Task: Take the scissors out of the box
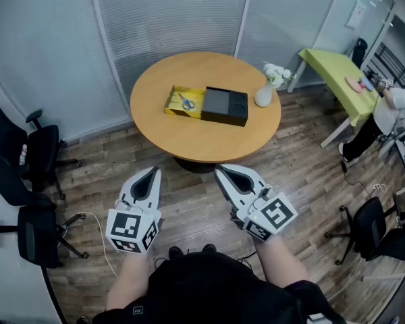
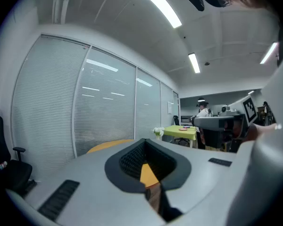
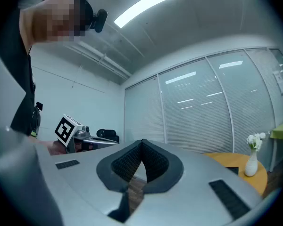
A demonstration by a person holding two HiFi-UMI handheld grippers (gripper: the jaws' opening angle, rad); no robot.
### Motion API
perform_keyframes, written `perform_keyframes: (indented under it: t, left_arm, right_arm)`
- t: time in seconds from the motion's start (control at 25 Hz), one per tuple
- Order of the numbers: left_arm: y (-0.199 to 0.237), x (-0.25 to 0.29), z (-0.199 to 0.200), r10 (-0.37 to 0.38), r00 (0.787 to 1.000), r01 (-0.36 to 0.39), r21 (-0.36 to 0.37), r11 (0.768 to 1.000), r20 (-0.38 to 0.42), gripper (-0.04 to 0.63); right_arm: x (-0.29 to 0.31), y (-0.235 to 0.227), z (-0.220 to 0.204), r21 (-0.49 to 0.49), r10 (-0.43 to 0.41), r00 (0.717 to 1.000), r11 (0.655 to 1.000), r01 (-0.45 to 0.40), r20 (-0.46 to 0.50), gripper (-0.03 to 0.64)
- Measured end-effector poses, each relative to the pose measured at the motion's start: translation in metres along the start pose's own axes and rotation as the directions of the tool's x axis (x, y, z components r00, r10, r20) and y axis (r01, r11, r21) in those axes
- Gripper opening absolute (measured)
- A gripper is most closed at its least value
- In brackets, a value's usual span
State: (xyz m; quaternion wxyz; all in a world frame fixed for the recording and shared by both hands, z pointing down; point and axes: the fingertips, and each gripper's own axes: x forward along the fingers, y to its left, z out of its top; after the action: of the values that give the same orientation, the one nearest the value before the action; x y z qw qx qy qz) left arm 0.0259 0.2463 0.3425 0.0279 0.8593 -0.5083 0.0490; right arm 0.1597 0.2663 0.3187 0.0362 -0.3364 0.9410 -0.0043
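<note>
Blue-handled scissors (image 1: 187, 102) lie in an open yellow box (image 1: 175, 104) on the round wooden table (image 1: 189, 144), next to a black box part (image 1: 225, 106). Both grippers hover over the floor in front of the table, well short of the box. My left gripper (image 1: 155, 172) has its jaws shut tip to tip with nothing between them; the left gripper view shows the tips (image 2: 144, 140) meeting over the table's edge. My right gripper (image 1: 218, 170) is likewise shut and empty, and its tips (image 3: 142, 141) meet in the right gripper view.
A white vase with flowers (image 1: 264, 94) stands at the table's right edge. Black office chairs (image 1: 27, 154) are at the left, another chair (image 1: 374, 225) at the right. A green table (image 1: 337, 73) and a person (image 1: 391, 110) are at the far right. Glass walls with blinds stand behind.
</note>
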Motion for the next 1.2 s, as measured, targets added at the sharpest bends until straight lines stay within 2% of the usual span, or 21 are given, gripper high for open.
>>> perform_keyframes:
  t: [0.4, 0.6, 0.8, 0.96, 1.2]
  left_arm:
    - [-0.029, 0.004, -0.004, 0.028, 1.0, -0.028, -0.014, 1.0, 0.006, 0.012]
    - [-0.039, 0.001, -0.003, 0.049, 0.999, -0.049, -0.005, 0.999, 0.006, 0.012]
    - [-0.049, 0.004, -0.007, 0.035, 0.999, -0.035, 0.011, 0.999, -0.013, 0.012]
    - [-0.038, 0.012, -0.013, 0.029, 0.999, -0.029, -0.003, 1.0, -0.023, 0.012]
    - [0.003, 0.032, -0.03, 0.015, 0.999, -0.016, -0.043, 0.999, -0.03, 0.012]
  right_arm:
    - [-0.047, -0.02, 0.002, -0.003, -0.009, 1.0, 1.0, 0.009, 0.023, 0.034]
    - [-0.071, -0.019, 0.0, 0.007, 0.044, 0.998, 0.999, -0.045, 0.039, 0.035]
    - [-0.075, -0.025, -0.002, 0.039, 0.041, 0.998, 0.998, -0.043, 0.054, 0.038]
    - [-0.06, -0.025, -0.01, 0.061, 0.055, 0.998, 0.997, -0.057, 0.037, 0.038]
    - [-0.021, -0.031, -0.028, 0.082, 0.057, 0.998, 0.995, -0.057, -0.001, 0.04]
